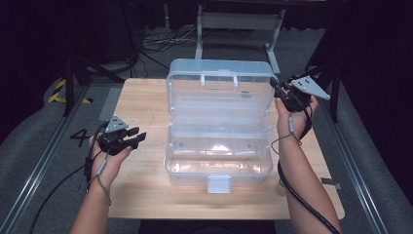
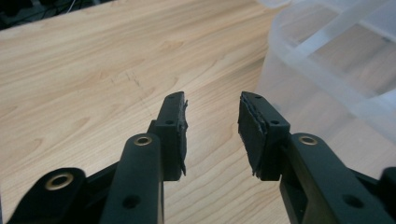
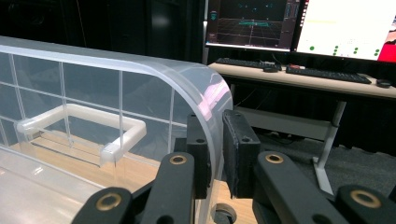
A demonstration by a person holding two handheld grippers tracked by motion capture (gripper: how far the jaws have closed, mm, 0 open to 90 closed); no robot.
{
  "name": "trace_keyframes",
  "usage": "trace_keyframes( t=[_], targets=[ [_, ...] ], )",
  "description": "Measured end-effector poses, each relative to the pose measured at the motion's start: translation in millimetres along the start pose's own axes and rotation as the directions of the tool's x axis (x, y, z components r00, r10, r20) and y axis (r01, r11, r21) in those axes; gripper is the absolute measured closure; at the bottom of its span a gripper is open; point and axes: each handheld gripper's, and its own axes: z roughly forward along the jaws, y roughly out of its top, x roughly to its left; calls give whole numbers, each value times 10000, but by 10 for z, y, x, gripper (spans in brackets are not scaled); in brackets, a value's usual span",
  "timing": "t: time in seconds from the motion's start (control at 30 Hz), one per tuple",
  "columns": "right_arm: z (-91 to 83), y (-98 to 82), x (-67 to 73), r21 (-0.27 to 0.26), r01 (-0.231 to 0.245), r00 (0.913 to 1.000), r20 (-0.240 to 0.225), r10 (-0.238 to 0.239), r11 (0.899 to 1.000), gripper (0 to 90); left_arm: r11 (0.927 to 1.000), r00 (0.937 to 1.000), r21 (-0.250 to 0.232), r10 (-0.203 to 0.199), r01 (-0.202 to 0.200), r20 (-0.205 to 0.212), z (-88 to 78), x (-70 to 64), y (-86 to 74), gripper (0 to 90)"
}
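Observation:
A clear plastic box (image 1: 219, 161) stands open in the middle of the wooden table (image 1: 146, 97), its lid (image 1: 219, 87) raised upright at the back. My right gripper (image 1: 274, 84) is at the lid's upper right corner. In the right gripper view the jaws (image 3: 214, 135) are shut on the lid's curved side wall (image 3: 205, 88), and the white handle (image 3: 79, 126) shows through the lid. My left gripper (image 1: 138, 137) hovers low over bare table left of the box, apart from it. It (image 2: 212, 126) is open with nothing between the pads; the box's wall (image 2: 327, 70) lies to their right.
A white latch (image 1: 218, 184) hangs at the box's front, near the table's front edge. Cables and a white metal frame (image 1: 238, 24) are on the floor behind the table. A desk with keyboards (image 3: 322, 73) and monitors (image 3: 252, 21) stands beyond the right gripper.

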Motion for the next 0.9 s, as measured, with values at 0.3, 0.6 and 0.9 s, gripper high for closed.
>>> trace_keyframes(
  t=[0.3,0.6,0.9],
  targets=[
    [72,3,-59,73,4,9996,-287,-2,10000,811,9976,10000,691,-58,54,43,81,63,-152,607],
    [173,-15,-131,47,54,9986,-535,-51,10000,811,9952,9997,949,-232,228,24,59,85,-240,611],
    [272,-19,-152,231,-105,9991,-417,114,9997,819,9935,9992,1062,-411,412,-31,60,112,-283,609]
  ],
)
